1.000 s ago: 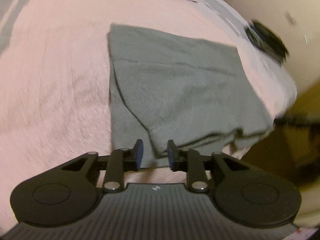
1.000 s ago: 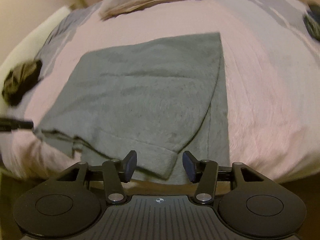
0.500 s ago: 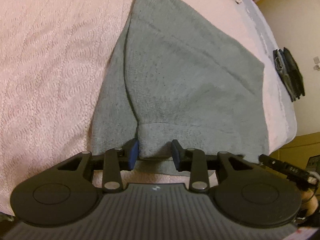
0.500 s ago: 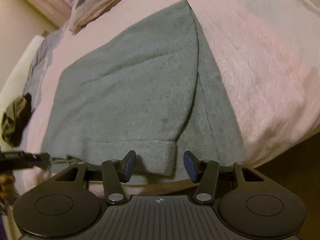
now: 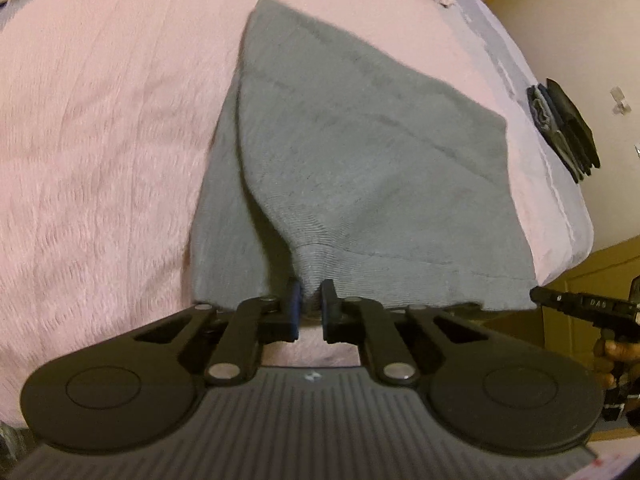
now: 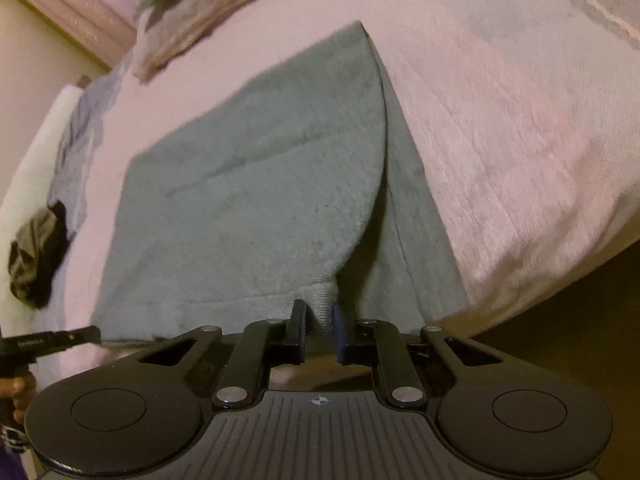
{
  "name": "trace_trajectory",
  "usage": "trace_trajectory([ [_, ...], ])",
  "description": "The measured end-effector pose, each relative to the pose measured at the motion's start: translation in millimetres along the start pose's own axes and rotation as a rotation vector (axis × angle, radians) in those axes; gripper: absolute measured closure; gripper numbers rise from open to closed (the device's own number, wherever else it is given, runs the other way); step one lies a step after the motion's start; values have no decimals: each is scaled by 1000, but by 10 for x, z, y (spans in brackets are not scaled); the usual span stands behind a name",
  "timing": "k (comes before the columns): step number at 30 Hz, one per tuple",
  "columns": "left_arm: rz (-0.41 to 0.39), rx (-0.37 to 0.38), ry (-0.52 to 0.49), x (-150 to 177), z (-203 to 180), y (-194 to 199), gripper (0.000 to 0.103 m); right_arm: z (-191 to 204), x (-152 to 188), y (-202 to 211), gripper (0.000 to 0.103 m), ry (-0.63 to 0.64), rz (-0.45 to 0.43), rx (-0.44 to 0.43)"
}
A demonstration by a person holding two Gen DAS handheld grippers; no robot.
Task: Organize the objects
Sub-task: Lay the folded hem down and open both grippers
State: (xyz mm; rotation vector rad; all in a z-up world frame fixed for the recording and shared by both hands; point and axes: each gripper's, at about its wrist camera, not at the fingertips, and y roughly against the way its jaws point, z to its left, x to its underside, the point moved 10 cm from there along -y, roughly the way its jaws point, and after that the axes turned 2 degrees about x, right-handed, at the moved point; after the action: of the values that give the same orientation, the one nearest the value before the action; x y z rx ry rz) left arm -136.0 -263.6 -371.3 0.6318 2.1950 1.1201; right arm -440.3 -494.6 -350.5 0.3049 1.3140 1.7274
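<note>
A grey towel (image 5: 360,152) lies folded on a pink bedspread (image 5: 100,140). My left gripper (image 5: 309,300) is shut on the hemmed near-left corner of the towel's upper layer, which is lifted off the lower layer. In the right wrist view the same grey towel (image 6: 248,200) spreads away from me, and my right gripper (image 6: 320,320) is shut on its near-right hemmed corner, also raised. Each gripper's tip shows at the edge of the other's view, held by a hand.
A dark folded item (image 5: 564,128) lies near the bed's right edge; in the right wrist view a dark bundle (image 6: 36,260) sits at the left. Folded beige cloth (image 6: 208,12) rests at the far end. The bed's edge (image 6: 560,280) drops off beside me.
Both grippers moved in to the towel's near corners and went from open to shut on them. The upper layer's corners now rise off the lower layer.
</note>
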Motion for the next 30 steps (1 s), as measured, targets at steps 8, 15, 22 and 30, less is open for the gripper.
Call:
trace_trajectory([
  [8, -1, -14, -32, 22, 31, -28, 96, 41, 184, -161, 94, 64, 21, 58],
  [15, 37, -56, -68, 69, 32, -183, 93, 39, 189, -314, 92, 102, 44, 113],
  [22, 23, -185, -88, 152, 173, 312, 90, 17, 162, 144, 56, 84, 25, 212],
  [30, -71, -244, -163, 62, -214, 789, 89, 331, -122, 516, 54, 91, -69, 177],
])
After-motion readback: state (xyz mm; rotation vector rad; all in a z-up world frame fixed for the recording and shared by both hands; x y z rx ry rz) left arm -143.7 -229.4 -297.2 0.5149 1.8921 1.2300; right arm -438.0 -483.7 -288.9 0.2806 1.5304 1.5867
